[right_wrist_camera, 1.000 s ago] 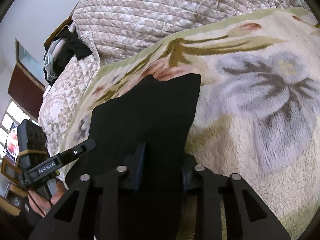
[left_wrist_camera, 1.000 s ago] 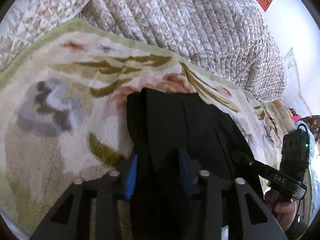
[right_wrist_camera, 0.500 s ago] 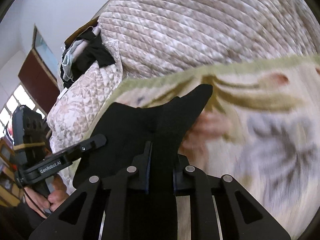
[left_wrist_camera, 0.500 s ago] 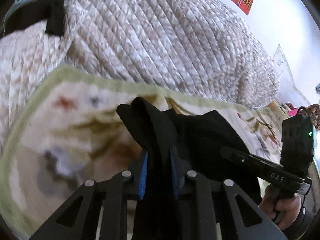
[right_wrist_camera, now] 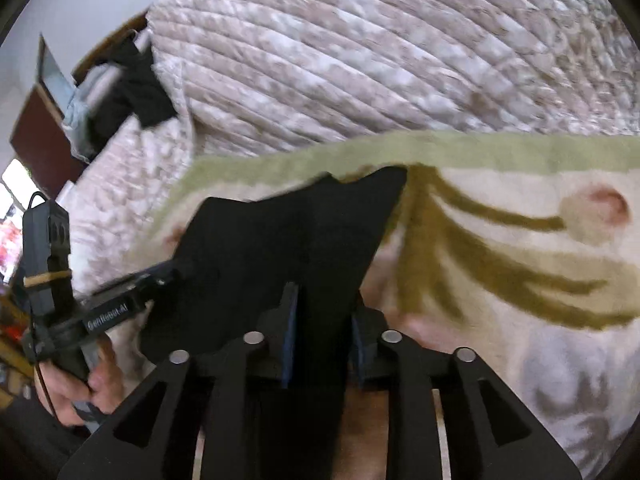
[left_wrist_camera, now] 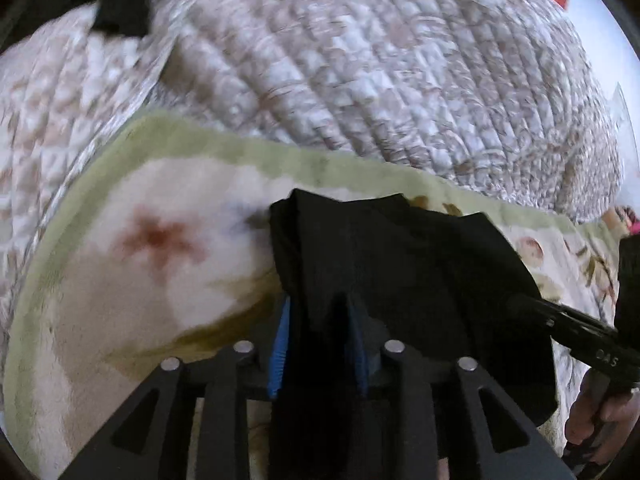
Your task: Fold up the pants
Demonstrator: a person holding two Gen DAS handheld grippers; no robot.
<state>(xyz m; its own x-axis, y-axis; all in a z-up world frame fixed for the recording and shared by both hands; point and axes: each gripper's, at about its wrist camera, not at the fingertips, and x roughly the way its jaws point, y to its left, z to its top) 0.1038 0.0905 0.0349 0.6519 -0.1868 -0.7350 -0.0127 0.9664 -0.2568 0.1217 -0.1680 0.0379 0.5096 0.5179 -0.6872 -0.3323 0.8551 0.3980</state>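
The black pants (left_wrist_camera: pixel 384 256) hang as a held sheet over a floral blanket (left_wrist_camera: pixel 120 280). My left gripper (left_wrist_camera: pixel 318 320) is shut on one edge of the pants, cloth bunched between its blue pads. My right gripper (right_wrist_camera: pixel 322 316) is shut on the other edge of the pants (right_wrist_camera: pixel 280 240). Each gripper shows in the other's view, the right one (left_wrist_camera: pixel 592 352) at the lower right and the left one (right_wrist_camera: pixel 104 312) at the lower left. The held edge stands lifted near the blanket's green far border.
A quilted beige bedcover (left_wrist_camera: pixel 360 60) bulges behind the blanket's green border (right_wrist_camera: pixel 440 152). Dark clothes (right_wrist_camera: pixel 132 92) lie on a headboard at the far left. A white wall (right_wrist_camera: pixel 80 0) is beyond.
Both grippers have carried the held pants edge forward, from mid-blanket toward the green far border. The views are blurred from motion. Both stay shut on the cloth.
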